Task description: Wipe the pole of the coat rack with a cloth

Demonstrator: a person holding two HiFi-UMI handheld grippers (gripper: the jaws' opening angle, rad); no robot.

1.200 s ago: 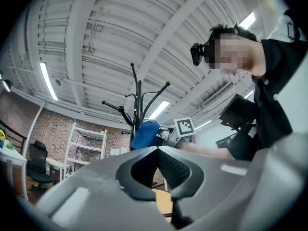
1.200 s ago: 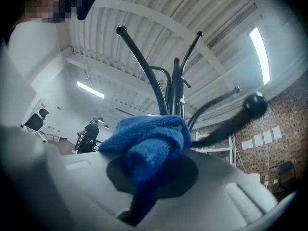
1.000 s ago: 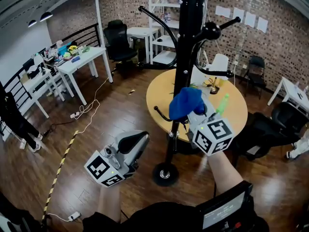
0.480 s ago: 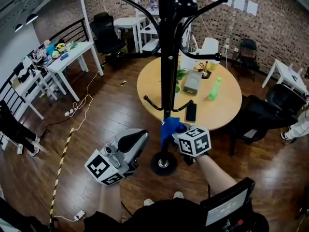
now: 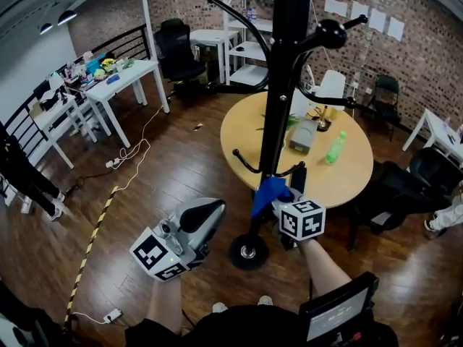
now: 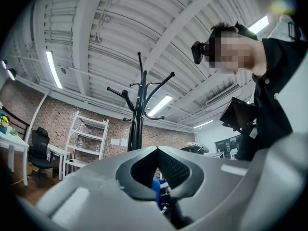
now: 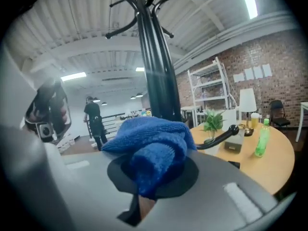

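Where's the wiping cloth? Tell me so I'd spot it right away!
Find the tall black coat rack pole beside the round wooden table. Low down by it, the right gripper pinches the cloth: a fuzzy bunch, the only bright blue soft thing among black metal and grey plastic.

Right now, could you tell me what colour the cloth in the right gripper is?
Blue; the cloth shows best in the right gripper view.

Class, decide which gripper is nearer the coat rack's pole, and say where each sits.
Right. The right gripper holds the blue cloth against the pole, low down; the left gripper hangs off to its left, clear of it, jaws shut.
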